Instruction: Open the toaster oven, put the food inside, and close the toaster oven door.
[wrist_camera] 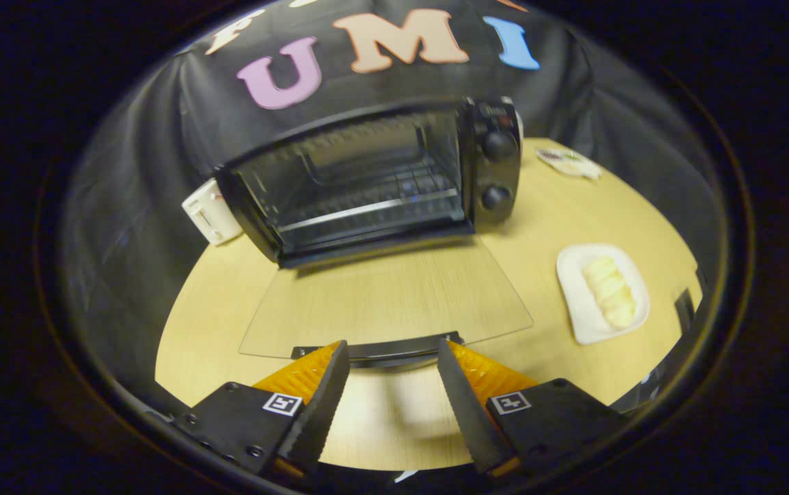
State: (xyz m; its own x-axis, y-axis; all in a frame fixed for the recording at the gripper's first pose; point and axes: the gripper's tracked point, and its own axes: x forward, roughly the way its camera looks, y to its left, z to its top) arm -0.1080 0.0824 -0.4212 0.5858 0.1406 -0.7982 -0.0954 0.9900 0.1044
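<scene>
**A:** Glass door (384, 302) is fully down, lying flat over the wooden table (216, 344), hinged at the base of the toaster oven (374, 182). Cavity open, wire rack (374, 210) visible inside.

**B:** Gripper?

**A:** Gripper (393, 381) has its fingers apart, nothing between them. Tips sit just at the door handle (381, 349), one on each side of its middle. Can't tell if they touch it.

**B:** Food?

**A:** On a white plate (576, 302), to the right of the open door, near the table edge. Pale roll (609, 292), looks like bread or pastry. Not picked up yet. So I'd say the open step is done, loading is next.

**B:** Risks?

**A:** Few. Roll looks soft, so a hard squeeze would probably crush it. Plate is light and close to the edge, so a sideways nudge could slide it off. The door sticks out between the gripper and the cavity, so a low approach with the roll could clip the handle or the glass and bounce the door up.

**B:** Anything else on the table?

**A:** White box (210, 212) tucked against the oven's left side, small flat packet (568, 163) beyond its right. Both well clear of the path.

**B:** Knobs?

**A:** Two on the right panel (497, 168), out of the way unless the swing goes wide.
</scene>
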